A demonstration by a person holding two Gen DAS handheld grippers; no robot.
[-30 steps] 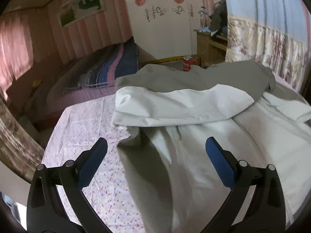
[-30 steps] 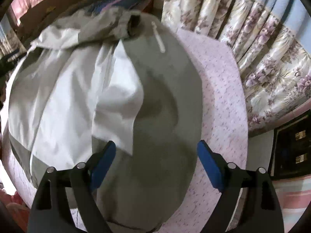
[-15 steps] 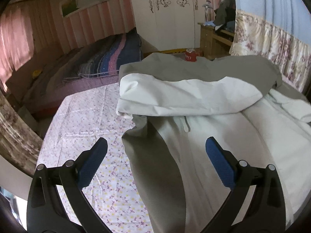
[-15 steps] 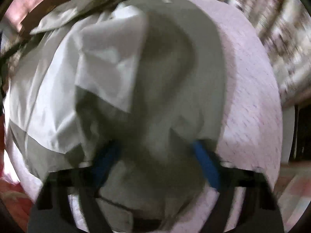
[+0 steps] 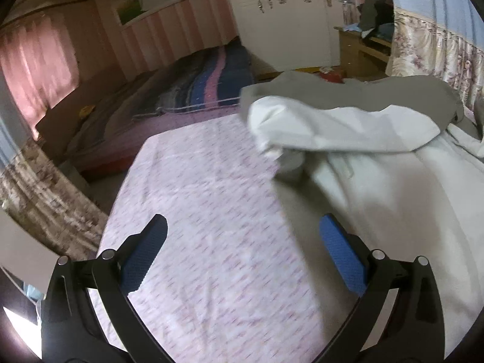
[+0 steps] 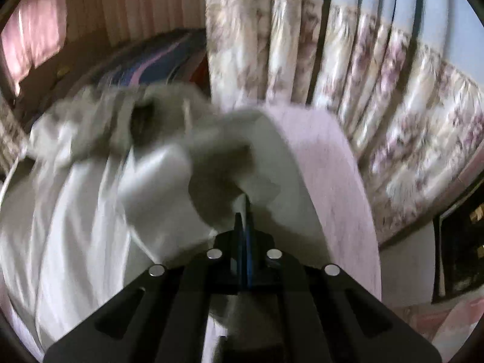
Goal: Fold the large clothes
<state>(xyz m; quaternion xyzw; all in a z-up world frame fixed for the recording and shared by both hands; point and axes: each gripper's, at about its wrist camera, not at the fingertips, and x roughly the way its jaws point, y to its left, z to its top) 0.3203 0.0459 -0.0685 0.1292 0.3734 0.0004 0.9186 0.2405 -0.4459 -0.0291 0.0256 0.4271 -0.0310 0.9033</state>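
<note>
**Right gripper now clamped on jacket fold**

Swung leftward since the earlier frame: left gripper [image 5: 242,257], fingers spread wide, empty, above the floral sheet [image 5: 196,196]. Jacket [image 5: 378,166] spread just beside, right finger over its edge.

Right view, blurred: right gripper [image 6: 243,208] pinched shut on a bunched fold of jacket [image 6: 90,196], on the bed, curtain [image 6: 348,60] behind.

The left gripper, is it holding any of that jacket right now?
No. The left gripper is wide open above the flowered sheet, and the jacket only lies beside its right finger.
</note>
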